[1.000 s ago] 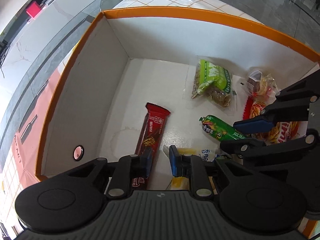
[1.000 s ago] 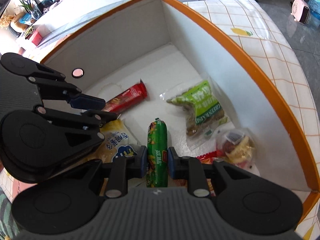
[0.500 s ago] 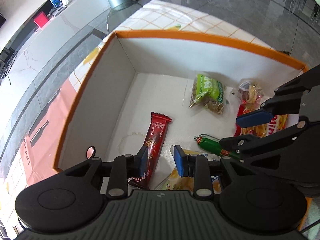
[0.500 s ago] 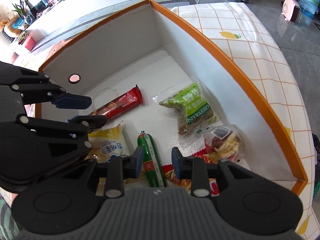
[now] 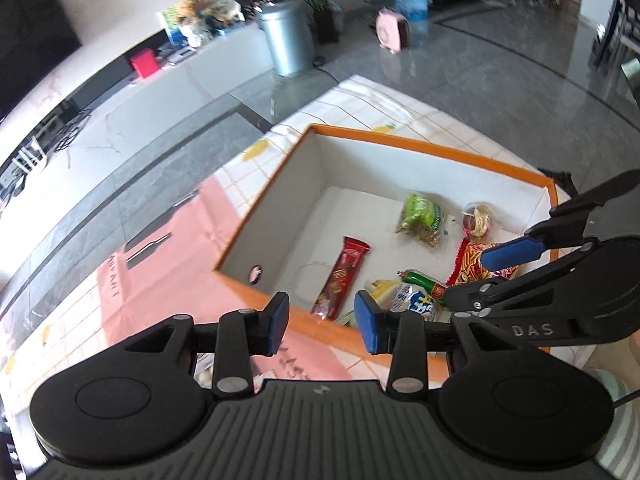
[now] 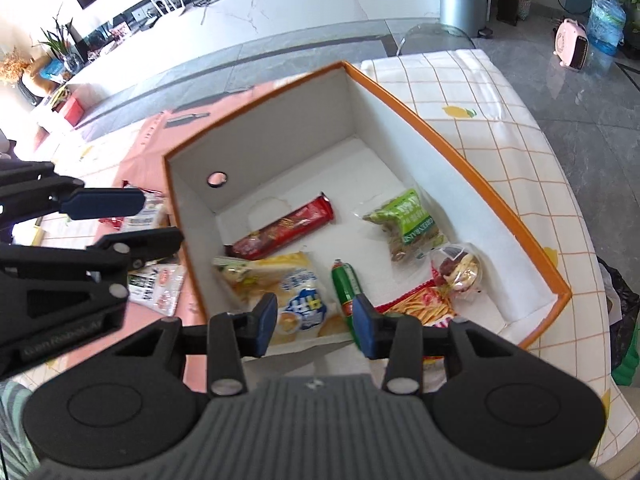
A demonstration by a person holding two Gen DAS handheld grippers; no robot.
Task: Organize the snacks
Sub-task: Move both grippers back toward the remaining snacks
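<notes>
A white box with an orange rim (image 5: 432, 148) (image 6: 452, 148) holds a red biscuit bar (image 5: 342, 270) (image 6: 286, 226), a yellow bag (image 5: 404, 296) (image 6: 280, 284), a green sausage (image 5: 424, 282) (image 6: 346, 284), a green packet (image 5: 422, 220) (image 6: 406, 224), a red fries bag (image 5: 474, 258) (image 6: 420, 308) and a clear packet (image 5: 478, 218) (image 6: 456, 270). My left gripper (image 5: 322, 320) (image 6: 136, 222) hovers above the box's near rim, jaws opening, nothing between them. My right gripper (image 6: 314, 322) (image 5: 488, 274) hangs over the sausage and yellow bag, jaws opening and empty.
Loose snack packets (image 6: 154, 282) lie on the table left of the box, on a pink mat (image 5: 160, 264). A checked tablecloth (image 6: 500, 120) covers the table to the right. A black bag (image 6: 622, 308) hangs past the table's right edge.
Both grippers have lifted up and back out of the box while their jaws spread. The right one let go of the green sausage, which lies on the box floor.
</notes>
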